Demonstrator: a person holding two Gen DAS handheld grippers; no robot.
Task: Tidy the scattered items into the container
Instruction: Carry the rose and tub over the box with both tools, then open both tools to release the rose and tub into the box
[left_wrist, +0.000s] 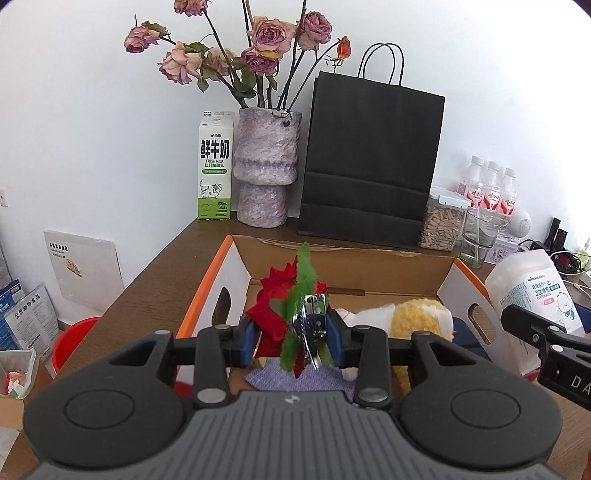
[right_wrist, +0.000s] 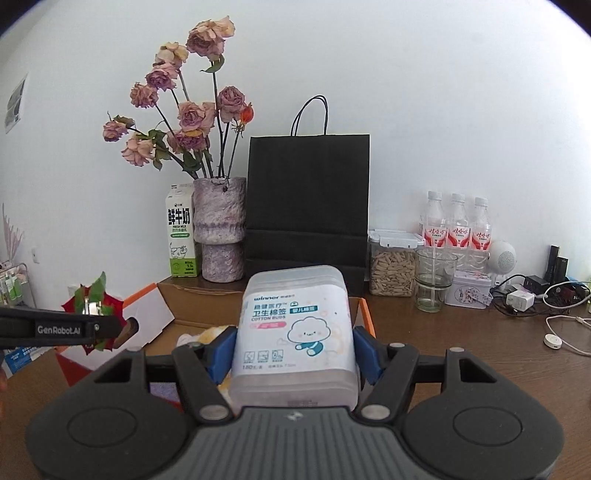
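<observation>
My left gripper (left_wrist: 293, 328) is shut on a red fabric flower hair clip (left_wrist: 271, 306) with green leaves and a metal clasp. It hangs over the open cardboard box (left_wrist: 343, 254), which has orange edges. Inside the box lie a white and yellow plush toy (left_wrist: 413, 314) and a purple cloth (left_wrist: 295, 382). My right gripper (right_wrist: 293, 347) is shut on a translucent tub of cotton buds (right_wrist: 295, 317), held just above the near right part of the box (right_wrist: 365, 314). In the right wrist view the flower clip (right_wrist: 92, 302) shows at the left.
A black paper bag (left_wrist: 369, 158), a purple vase of dried roses (left_wrist: 266, 166) and a milk carton (left_wrist: 215, 166) stand behind the box. A seed jar (right_wrist: 393, 269), a glass (right_wrist: 434, 280), three bottles (right_wrist: 458, 225) and cables (right_wrist: 554, 325) fill the right side. A red bucket (left_wrist: 74, 339) sits beside the table.
</observation>
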